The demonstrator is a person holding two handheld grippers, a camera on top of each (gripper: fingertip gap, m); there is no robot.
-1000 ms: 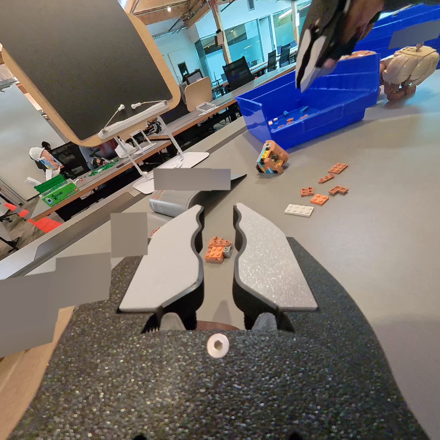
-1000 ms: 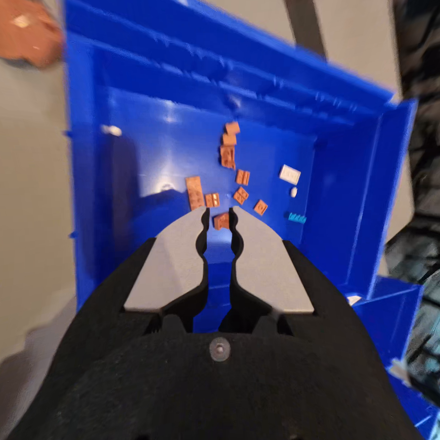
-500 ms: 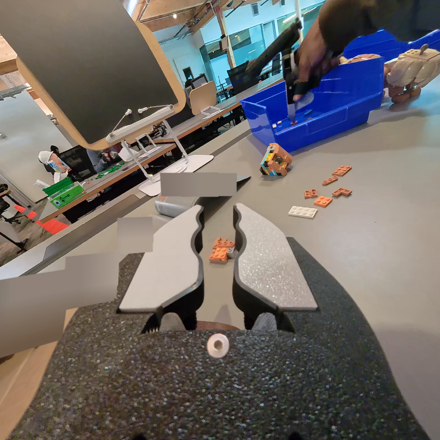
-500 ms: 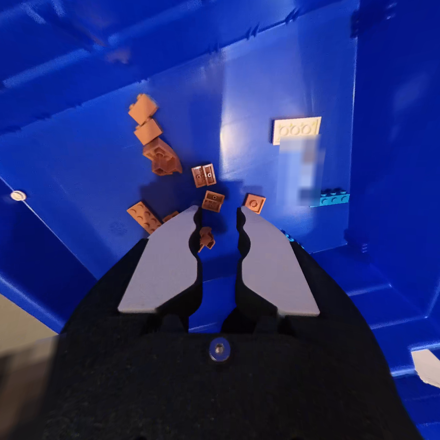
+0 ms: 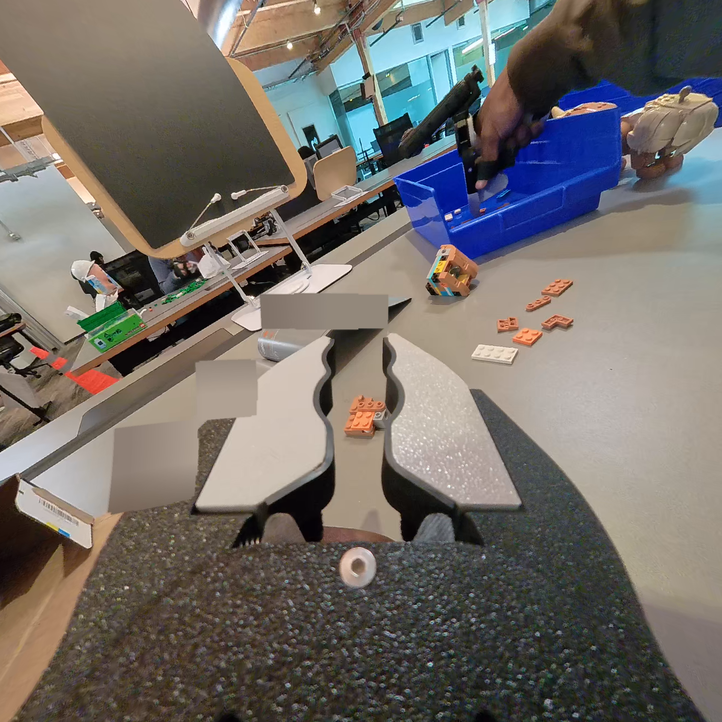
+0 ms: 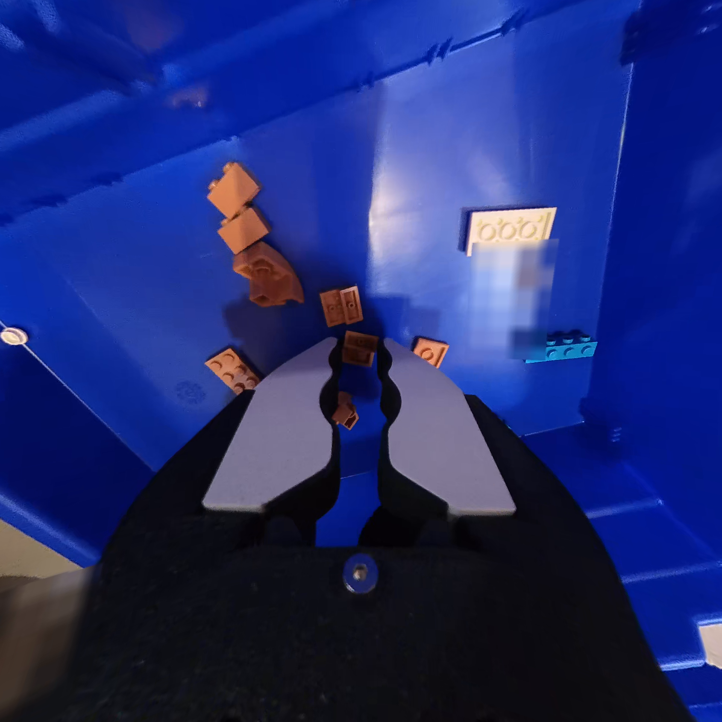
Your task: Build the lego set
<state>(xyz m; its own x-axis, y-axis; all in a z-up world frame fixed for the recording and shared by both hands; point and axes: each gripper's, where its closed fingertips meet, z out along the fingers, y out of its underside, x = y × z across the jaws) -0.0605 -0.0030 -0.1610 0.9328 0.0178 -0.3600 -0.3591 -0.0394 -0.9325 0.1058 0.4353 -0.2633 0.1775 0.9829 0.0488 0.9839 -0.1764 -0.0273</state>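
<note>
My left gripper (image 5: 357, 345) is open and empty, low over the grey table (image 5: 586, 449). A small orange brick assembly (image 5: 365, 416) lies on the table between its fingers, untouched. My right gripper (image 6: 360, 344) is open inside the blue bin (image 6: 664, 273), close to the floor. A small orange plate (image 6: 359, 351) lies between its fingertips, and a small brown piece (image 6: 345, 414) lies farther back between the fingers. The left wrist view shows the right gripper (image 5: 482, 187) held by a hand, pointing down into the bin (image 5: 547, 203).
Loose orange slopes (image 6: 234, 191), tiles (image 6: 340, 308), a white plate (image 6: 508, 226) and a teal brick (image 6: 566, 347) lie in the bin. On the table are a small built block (image 5: 451, 275), orange plates (image 5: 527, 336), a white plate (image 5: 494, 353), a tan model (image 5: 672, 125) and a board on a stand (image 5: 156, 117). One gripper's finger ends stand about 50 cm off the other's. Between my left fingertips and the small built block (image 5: 451, 275) there is roughly 20 cm.
My right gripper has gone down into the bin, closer to the floor, and its jaws have narrowed a little around the small orange plate. My left gripper has barely moved.
</note>
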